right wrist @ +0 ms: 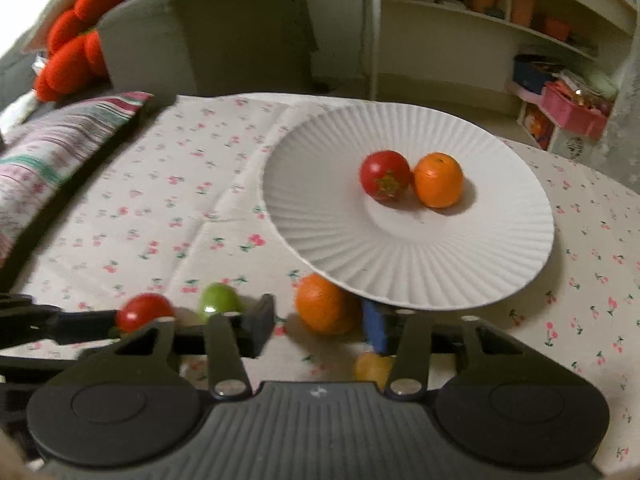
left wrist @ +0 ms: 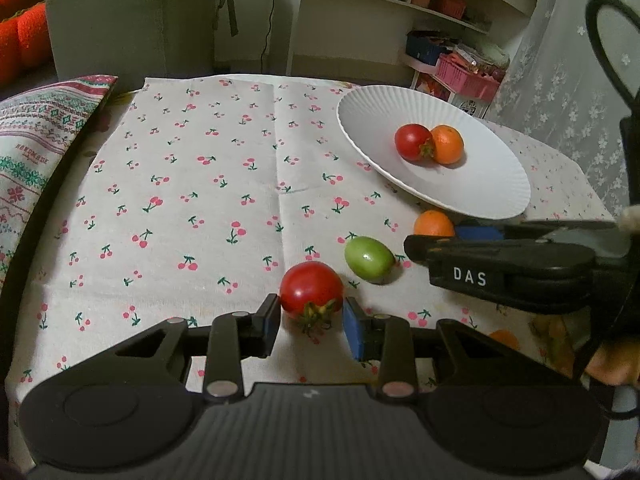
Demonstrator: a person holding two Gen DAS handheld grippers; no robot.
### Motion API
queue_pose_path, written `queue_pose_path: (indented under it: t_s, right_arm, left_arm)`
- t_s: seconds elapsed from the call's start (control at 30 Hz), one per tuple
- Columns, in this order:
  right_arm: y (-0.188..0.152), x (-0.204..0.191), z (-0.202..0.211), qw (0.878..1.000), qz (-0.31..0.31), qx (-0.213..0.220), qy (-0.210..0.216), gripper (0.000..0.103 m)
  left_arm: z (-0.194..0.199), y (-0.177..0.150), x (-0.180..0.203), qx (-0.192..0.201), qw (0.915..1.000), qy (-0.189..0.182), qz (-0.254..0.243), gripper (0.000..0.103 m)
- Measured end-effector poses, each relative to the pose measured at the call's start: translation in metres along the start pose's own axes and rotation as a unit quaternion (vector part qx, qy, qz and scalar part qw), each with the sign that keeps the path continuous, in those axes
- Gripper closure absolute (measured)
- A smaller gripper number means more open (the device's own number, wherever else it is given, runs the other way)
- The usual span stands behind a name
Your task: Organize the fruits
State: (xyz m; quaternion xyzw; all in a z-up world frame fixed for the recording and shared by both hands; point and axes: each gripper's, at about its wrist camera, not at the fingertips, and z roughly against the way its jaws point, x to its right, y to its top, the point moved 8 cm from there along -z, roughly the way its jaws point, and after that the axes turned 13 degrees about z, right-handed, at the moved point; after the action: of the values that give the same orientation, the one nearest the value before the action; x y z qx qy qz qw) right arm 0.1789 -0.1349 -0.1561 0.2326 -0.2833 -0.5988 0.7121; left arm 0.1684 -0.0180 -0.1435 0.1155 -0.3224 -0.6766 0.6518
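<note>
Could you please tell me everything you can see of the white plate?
The white plate is round, with fine radial ridges on a wide rim and a smooth flat centre; it looks like glazed ceramic or stiff paper. It sits on the cherry-print tablecloth. A red tomato and an orange lie touching at its centre. Its near rim overhangs another orange.

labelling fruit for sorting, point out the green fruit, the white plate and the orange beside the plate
green fruit (left wrist: pixel 369 259): left wrist view, middle of its skin
white plate (right wrist: pixel 400 276): right wrist view, bare ribbed rim
orange beside the plate (right wrist: pixel 325 307): right wrist view, front of its peel
</note>
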Motion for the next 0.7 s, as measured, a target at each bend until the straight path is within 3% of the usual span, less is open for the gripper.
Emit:
queue_pose_path:
  t_s: [0.7]
  right_arm:
    - [-0.009, 0.001, 0.038, 0.997, -0.004, 0.000, 0.082, 0.072]
  left_arm:
    - [-0.006, 0.011, 0.000, 0.011, 0.9998, -0.012, -0.009, 0.091]
